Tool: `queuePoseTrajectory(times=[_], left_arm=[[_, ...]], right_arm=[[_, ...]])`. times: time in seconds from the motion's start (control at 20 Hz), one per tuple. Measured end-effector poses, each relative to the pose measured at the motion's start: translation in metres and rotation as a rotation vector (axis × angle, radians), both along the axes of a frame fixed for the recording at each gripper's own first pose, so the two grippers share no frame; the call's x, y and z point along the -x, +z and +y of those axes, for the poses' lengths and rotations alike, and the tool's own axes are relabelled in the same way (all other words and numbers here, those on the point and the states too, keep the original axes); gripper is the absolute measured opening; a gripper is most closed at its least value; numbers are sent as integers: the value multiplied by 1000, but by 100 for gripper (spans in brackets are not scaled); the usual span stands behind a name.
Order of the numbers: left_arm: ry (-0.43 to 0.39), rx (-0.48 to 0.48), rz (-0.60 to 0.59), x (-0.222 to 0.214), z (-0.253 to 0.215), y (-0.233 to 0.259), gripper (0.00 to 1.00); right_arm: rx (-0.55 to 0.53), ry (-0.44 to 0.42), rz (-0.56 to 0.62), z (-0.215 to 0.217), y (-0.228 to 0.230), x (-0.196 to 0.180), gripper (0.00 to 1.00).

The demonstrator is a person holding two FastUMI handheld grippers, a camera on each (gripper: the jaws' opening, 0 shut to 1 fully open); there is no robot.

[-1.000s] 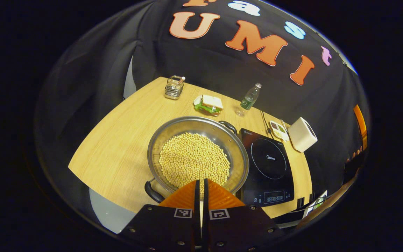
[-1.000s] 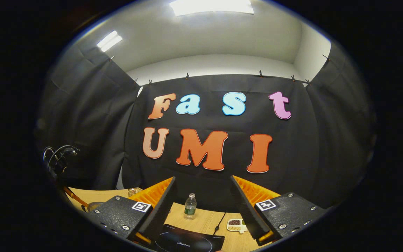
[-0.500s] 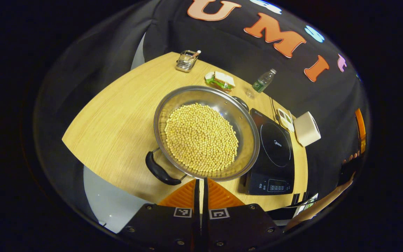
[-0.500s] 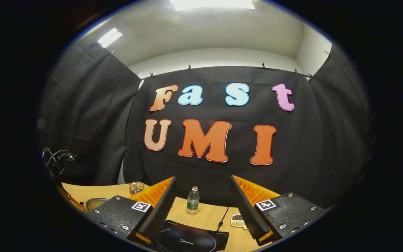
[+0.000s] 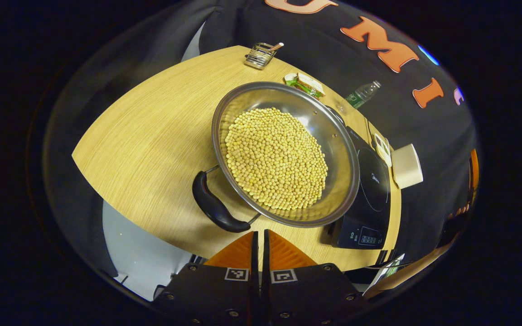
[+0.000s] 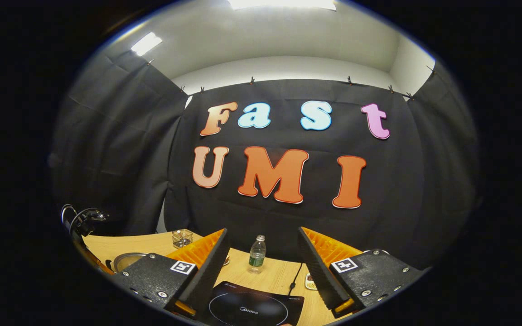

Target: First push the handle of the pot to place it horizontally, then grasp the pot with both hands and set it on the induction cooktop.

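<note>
Left gripper [image 5: 259,235], fingers pressed together, has pulled back; the pot [image 5: 286,151] handle [image 5: 213,206] now sits at 10 o'clock. Right gripper [image 6: 261,253] stays spread wide.

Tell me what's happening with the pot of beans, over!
Left gripper shut, hovering near pot's black handle. Right gripper open above cooktop. Pot on table, rim overlapping cooktop. Nothing in the way.
</note>
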State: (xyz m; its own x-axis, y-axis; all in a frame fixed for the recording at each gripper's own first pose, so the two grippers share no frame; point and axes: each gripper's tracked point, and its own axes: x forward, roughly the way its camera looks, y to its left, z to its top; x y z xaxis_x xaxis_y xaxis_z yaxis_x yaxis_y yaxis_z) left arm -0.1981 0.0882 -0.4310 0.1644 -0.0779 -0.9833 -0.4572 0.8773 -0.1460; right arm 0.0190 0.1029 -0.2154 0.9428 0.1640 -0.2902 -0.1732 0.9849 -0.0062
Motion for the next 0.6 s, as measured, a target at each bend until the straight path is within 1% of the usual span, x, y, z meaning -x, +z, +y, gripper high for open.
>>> queuePoseTrajectory(times=[0.1, 0.2, 0.25, 0.3, 0.35, 0.4, 0.45, 0.5, 0.6], left_arm=[[10, 14, 9, 1, 1, -3, 3], [7, 7, 17, 0, 4, -8, 2], [11, 9, 21, -1, 4, -10, 0], [13, 9, 24, -3, 6, -11, 2], [17, 4, 24, -5, 11, -12, 2], [18, -5, 24, -8, 16, -13, 2], [20, -14, 25, -11, 22, -13, 2], [20, -23, 25, -13, 27, -14, 2], [15, -42, 25, -12, 32, -11, 2]], right_arm=[[2, 15, 16, 8, -5, 2, 93], [0, 22, 30, 16, -11, 1, 93], [-4, 27, 41, 21, -16, 0, 93], [-5, 36, 59, 28, -23, -1, 93], [-5, 40, 76, 32, -30, -1, 93], [-5, 44, 96, 36, -38, -2, 97], [-7, 49, 112, 40, -44, -2, 97], [-10, 54, 129, 44, -50, -3, 93], [-22, 65, 163, 52, -61, -4, 93]])
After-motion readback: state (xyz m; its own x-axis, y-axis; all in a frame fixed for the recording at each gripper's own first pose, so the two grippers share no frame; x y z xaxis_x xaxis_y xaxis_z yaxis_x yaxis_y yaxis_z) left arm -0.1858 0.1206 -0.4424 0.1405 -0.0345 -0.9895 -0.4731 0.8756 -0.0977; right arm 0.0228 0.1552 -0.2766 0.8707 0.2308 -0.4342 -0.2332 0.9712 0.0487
